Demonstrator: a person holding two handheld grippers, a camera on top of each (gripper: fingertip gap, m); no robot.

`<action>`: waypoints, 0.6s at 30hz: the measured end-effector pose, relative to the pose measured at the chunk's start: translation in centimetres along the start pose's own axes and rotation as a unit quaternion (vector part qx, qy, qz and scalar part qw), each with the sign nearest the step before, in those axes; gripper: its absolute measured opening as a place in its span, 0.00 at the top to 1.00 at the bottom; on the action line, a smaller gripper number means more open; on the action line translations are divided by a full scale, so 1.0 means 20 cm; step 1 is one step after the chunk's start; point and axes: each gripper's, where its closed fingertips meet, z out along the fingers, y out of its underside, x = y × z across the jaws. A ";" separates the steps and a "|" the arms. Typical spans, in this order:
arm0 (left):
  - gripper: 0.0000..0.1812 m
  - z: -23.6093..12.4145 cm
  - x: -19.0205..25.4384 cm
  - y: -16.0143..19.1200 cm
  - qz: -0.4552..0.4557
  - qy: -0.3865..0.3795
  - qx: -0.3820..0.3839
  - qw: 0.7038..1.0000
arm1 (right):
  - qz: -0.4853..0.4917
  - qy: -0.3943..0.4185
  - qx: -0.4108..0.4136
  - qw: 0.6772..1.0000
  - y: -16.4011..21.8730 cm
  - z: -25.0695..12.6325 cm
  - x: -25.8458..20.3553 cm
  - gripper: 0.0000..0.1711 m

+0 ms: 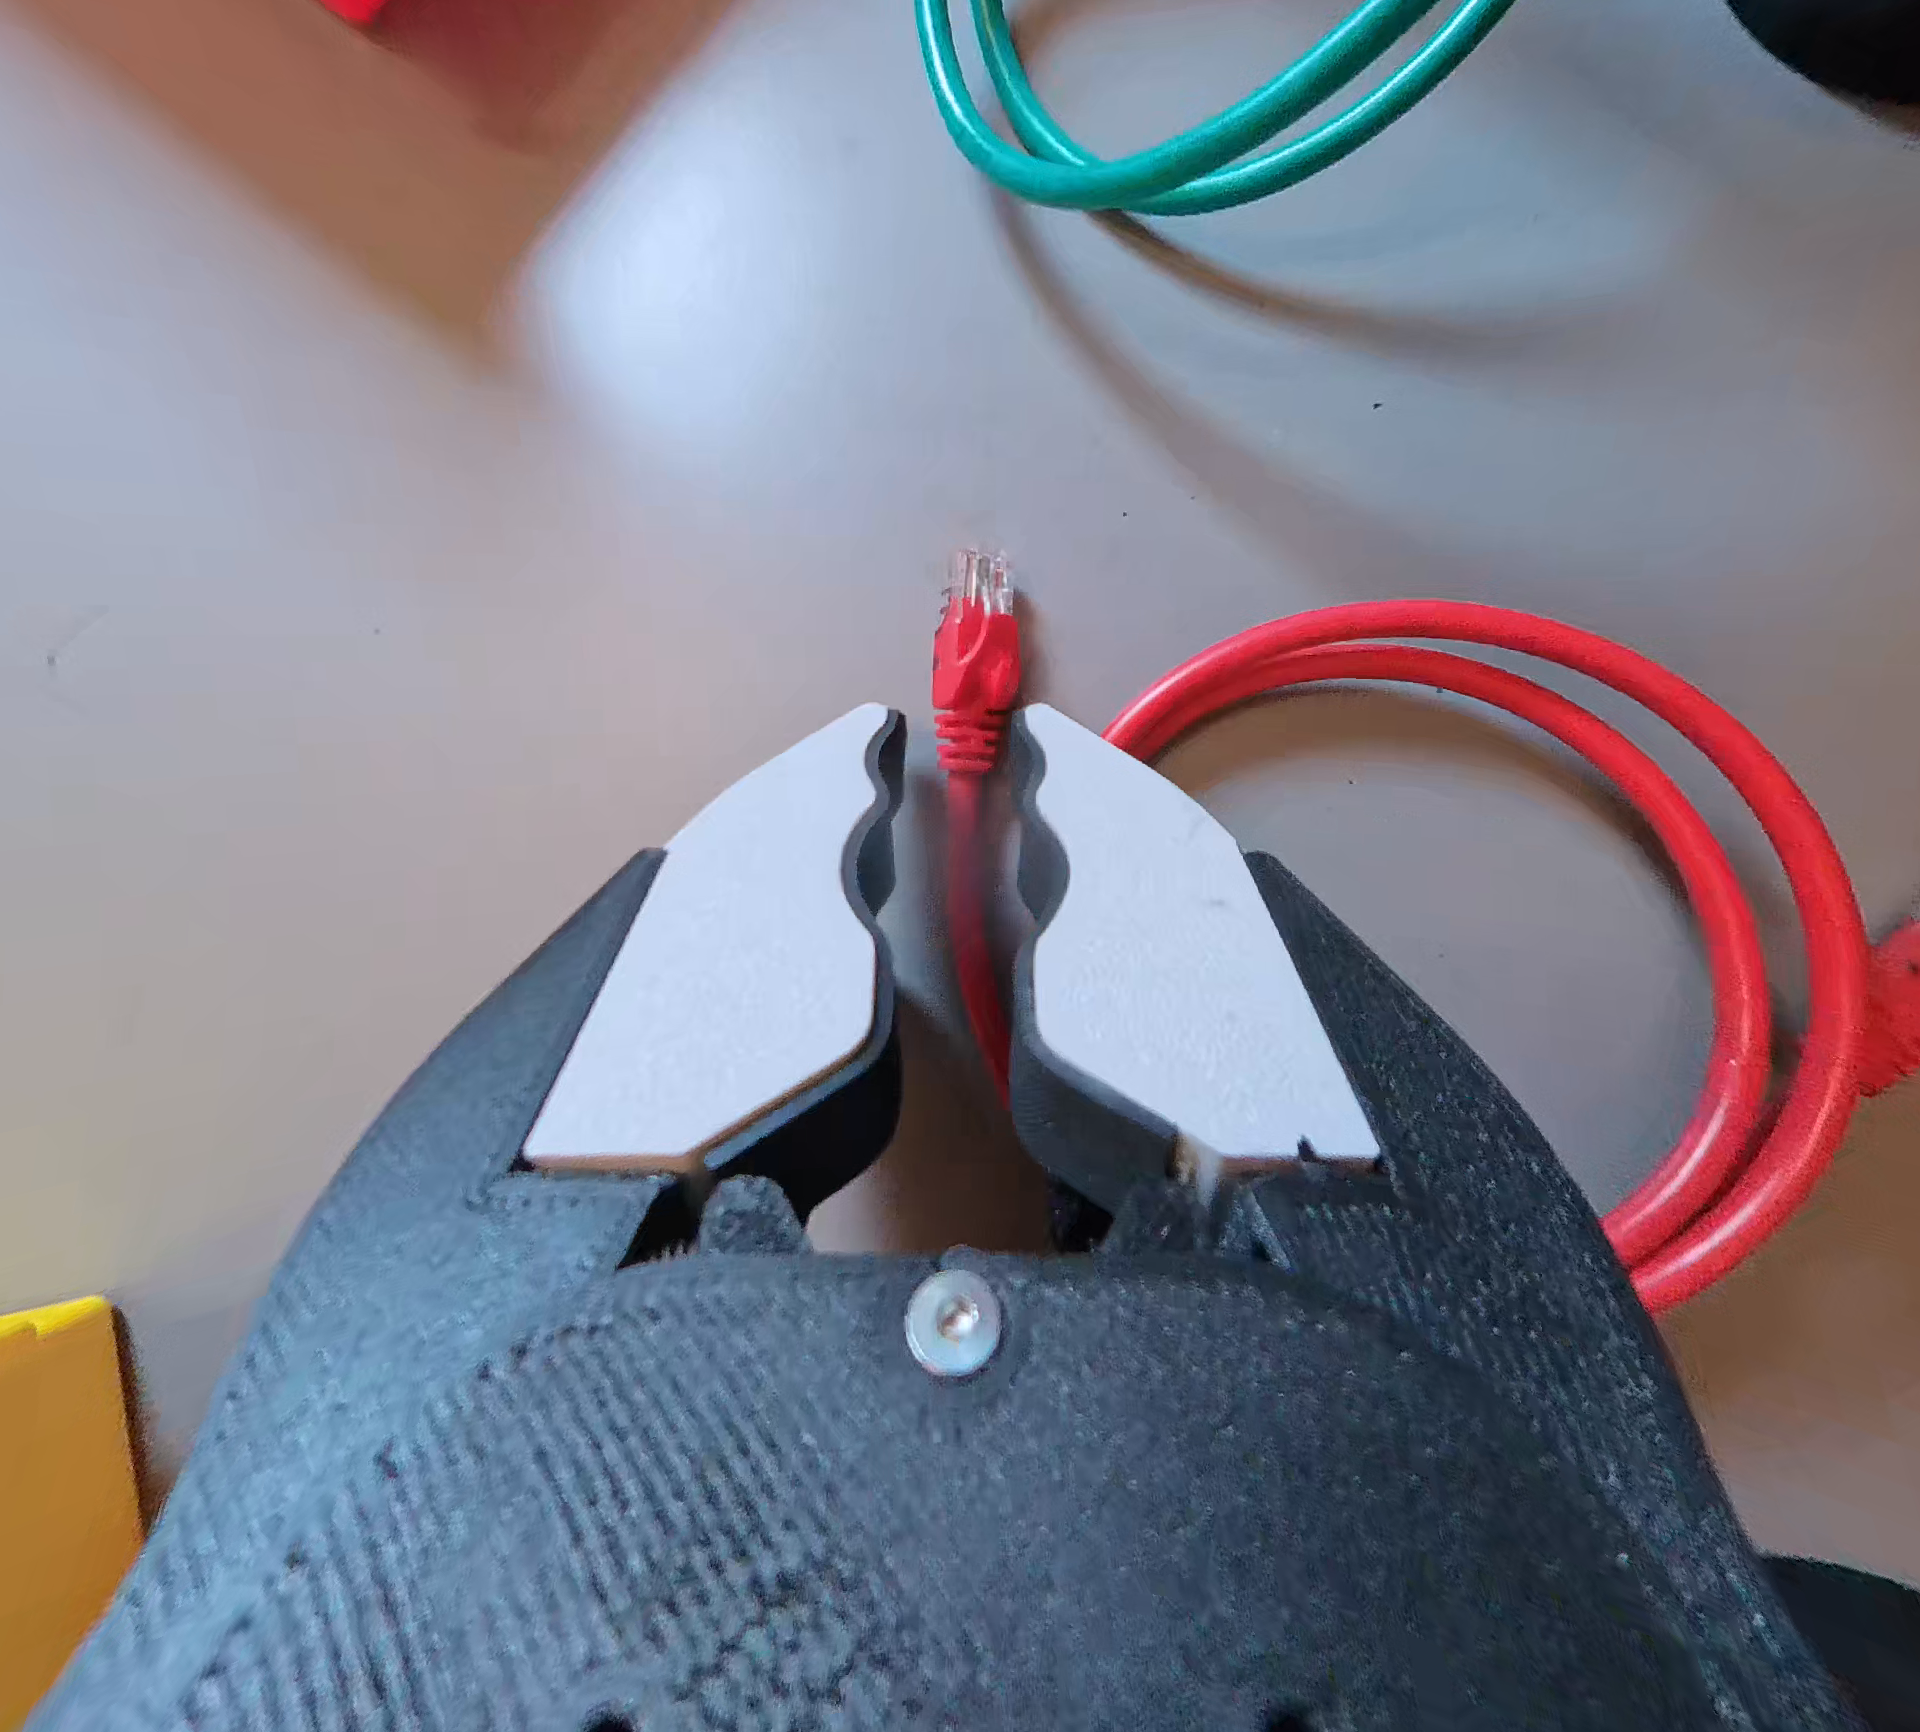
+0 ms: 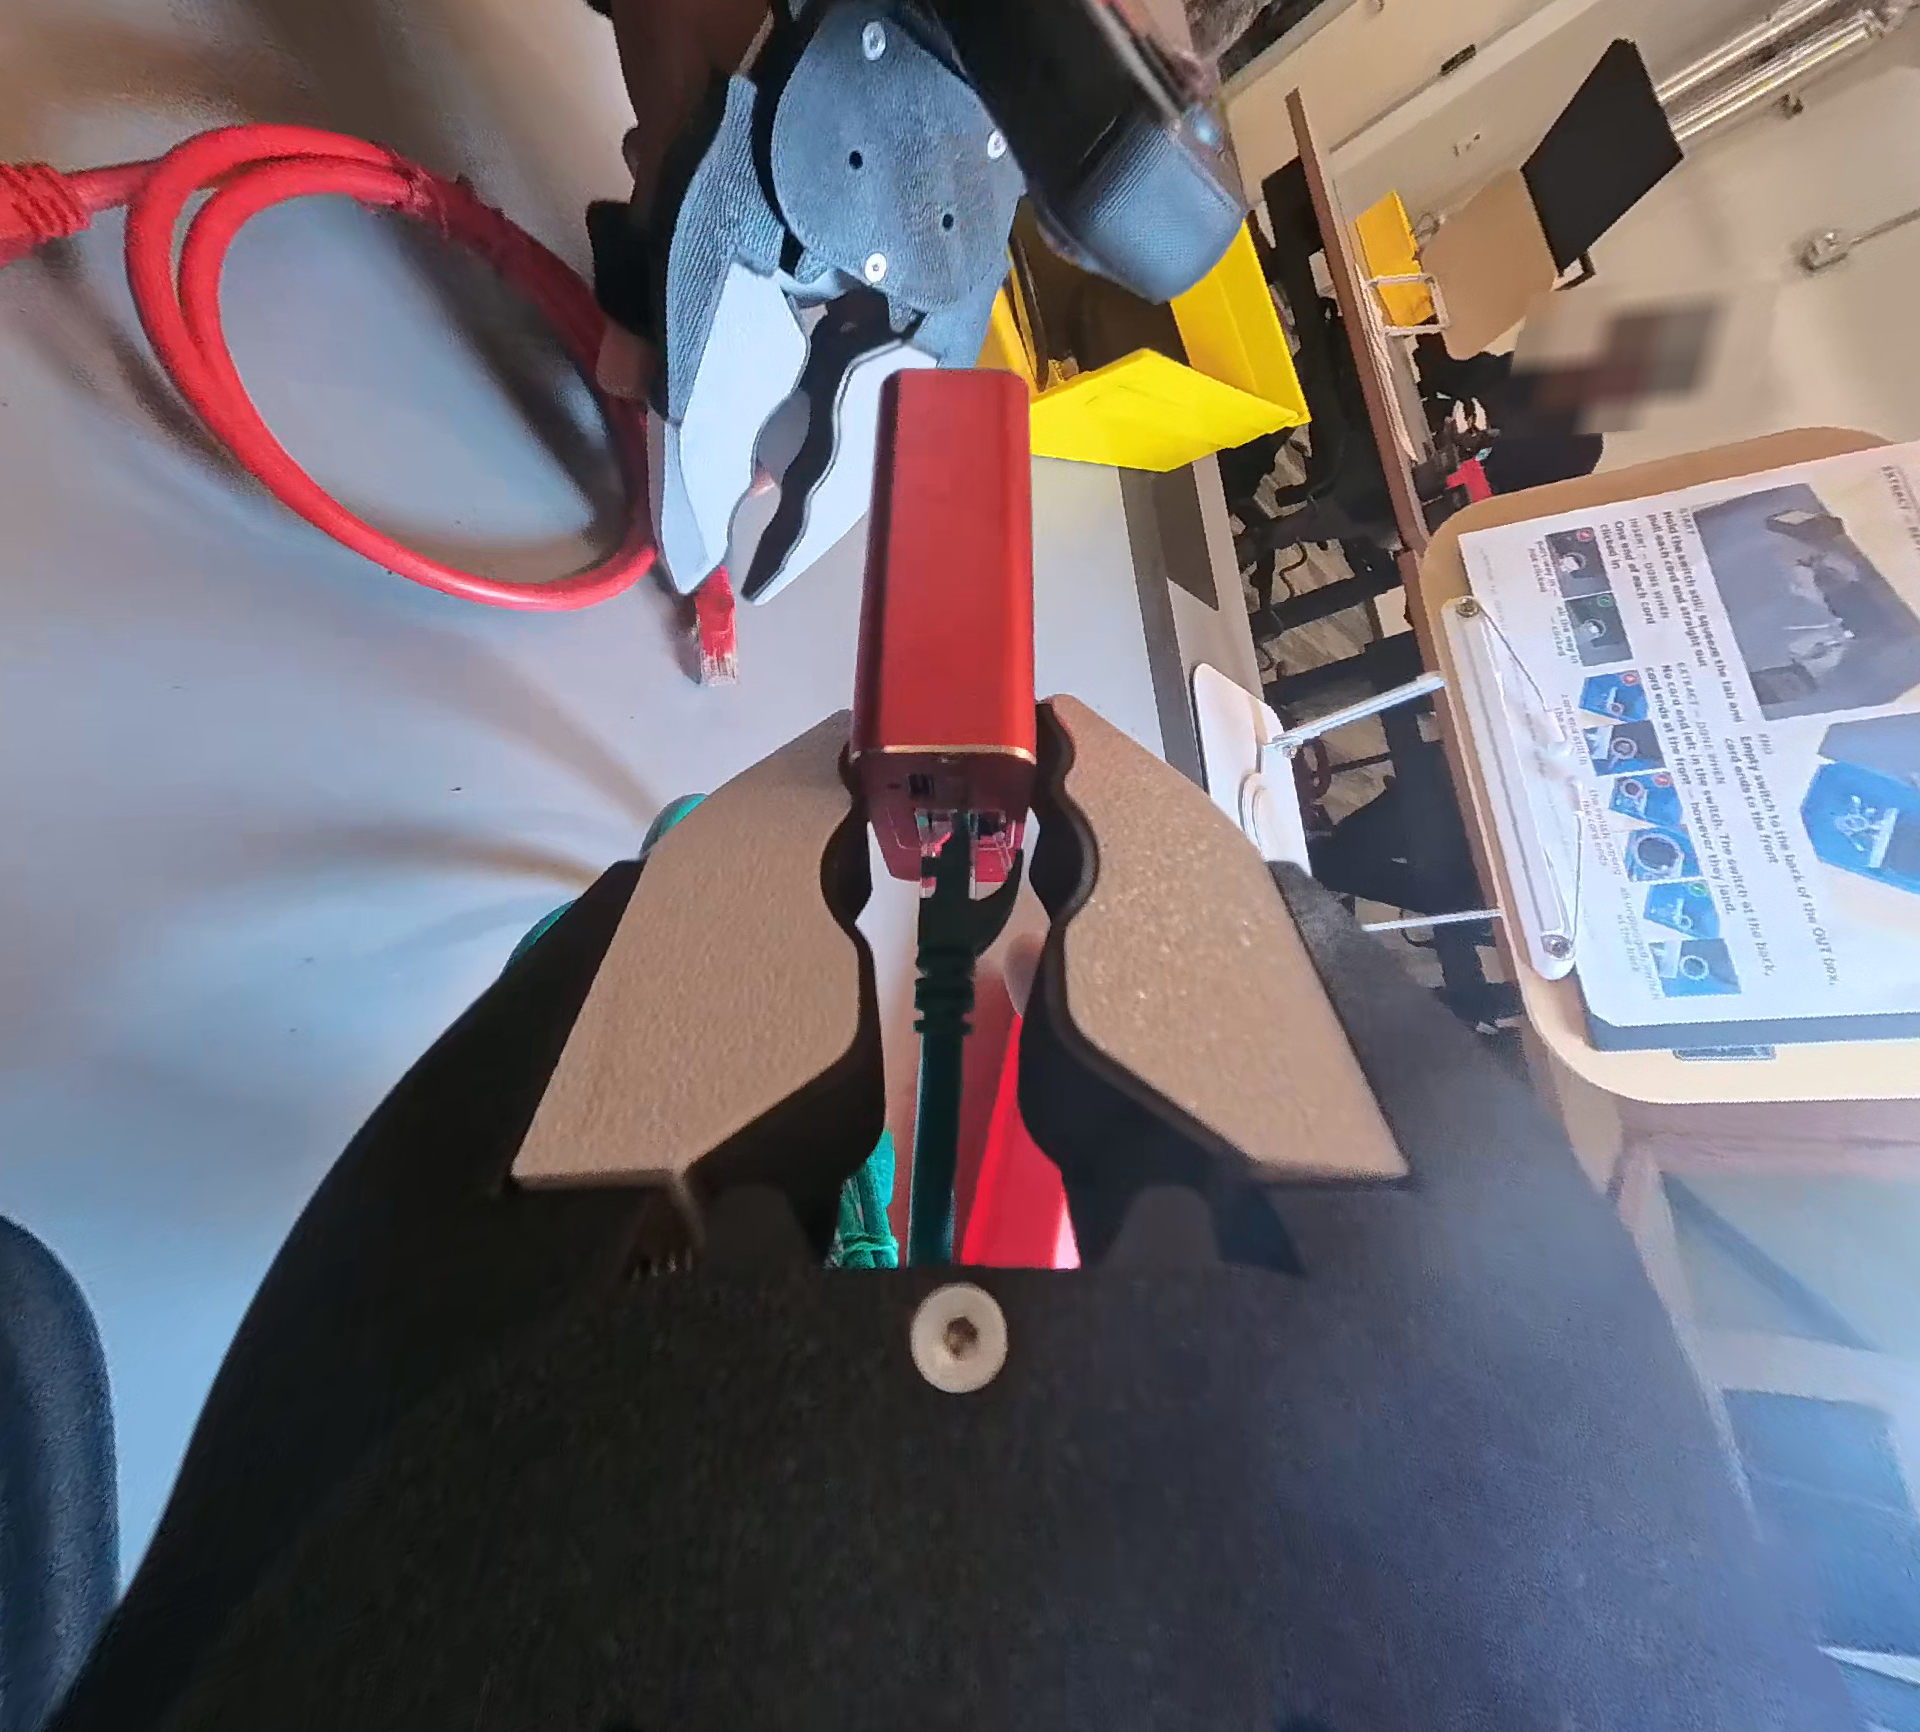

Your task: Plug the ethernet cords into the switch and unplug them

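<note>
Left wrist view: left gripper (image 1: 956, 726) barely parted around the red cord (image 1: 975, 664), maybe unclamped, mid-table; it could slip. Right gripper (image 2: 948, 747) clamps the red switch (image 2: 943, 560), green cord (image 2: 940, 976) plugged.

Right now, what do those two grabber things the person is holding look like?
Each hand-held gripper, left and right, has a rough black plastic body, a silver screw in the middle, and two flat pale grey fingers with wavy black inner edges. In the right view, the left one also carries a dark block on top.
</note>
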 end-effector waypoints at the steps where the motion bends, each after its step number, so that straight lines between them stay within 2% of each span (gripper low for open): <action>1: 0.91 0.01 -0.01 0.01 0.000 -0.003 -0.008 1.000 | 0.004 0.003 0.002 1.000 0.00 0.00 0.00 0.84; 12: 0.93 0.00 -0.03 0.02 0.073 -0.062 0.005 0.995 | -0.009 0.004 0.010 1.000 0.02 -0.01 -0.02 0.84; 15: 0.94 -0.11 0.03 -0.04 -0.008 0.030 0.057 0.998 | -0.045 0.003 0.019 0.999 0.00 -0.03 -0.02 0.84; 18: 0.94 -0.31 0.14 -0.17 -0.083 0.158 0.126 0.976 | -0.090 0.009 0.038 0.995 -0.06 -0.07 -0.02 0.84</action>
